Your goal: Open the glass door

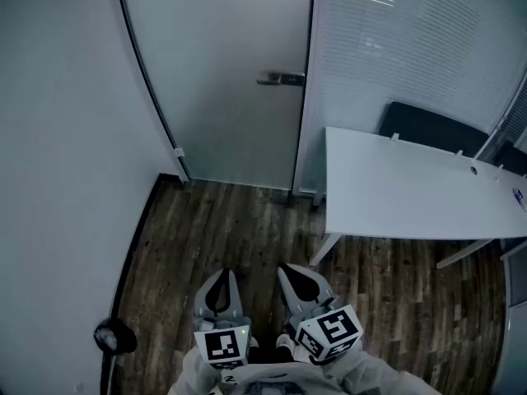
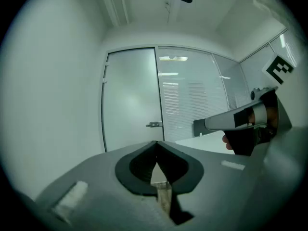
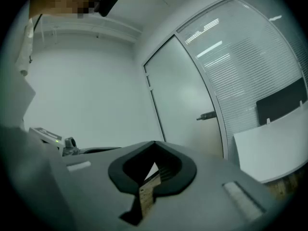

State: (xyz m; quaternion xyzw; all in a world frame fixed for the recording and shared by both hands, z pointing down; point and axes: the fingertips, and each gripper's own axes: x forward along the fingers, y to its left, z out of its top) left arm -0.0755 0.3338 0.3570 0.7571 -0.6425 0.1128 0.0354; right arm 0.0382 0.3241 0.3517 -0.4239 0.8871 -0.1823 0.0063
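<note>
The frosted glass door (image 1: 222,81) stands closed in its dark frame at the far end of the floor, with a metal lever handle (image 1: 280,78) at its right edge. Both grippers are held low and near me, well short of the door. My left gripper (image 1: 222,271) and my right gripper (image 1: 285,267) sit side by side, both shut and holding nothing. In the left gripper view the door (image 2: 130,100) and its handle (image 2: 153,124) lie straight ahead beyond the left gripper (image 2: 155,142). In the right gripper view the handle (image 3: 207,115) is up and to the right of the right gripper (image 3: 154,142).
A white table (image 1: 403,188) stands at the right, with a dark chair back (image 1: 428,127) behind it against a glass wall with blinds (image 1: 412,39). A plain white wall (image 1: 58,138) runs along the left. A small black object (image 1: 115,336) sits by its base on the wood floor (image 1: 239,229).
</note>
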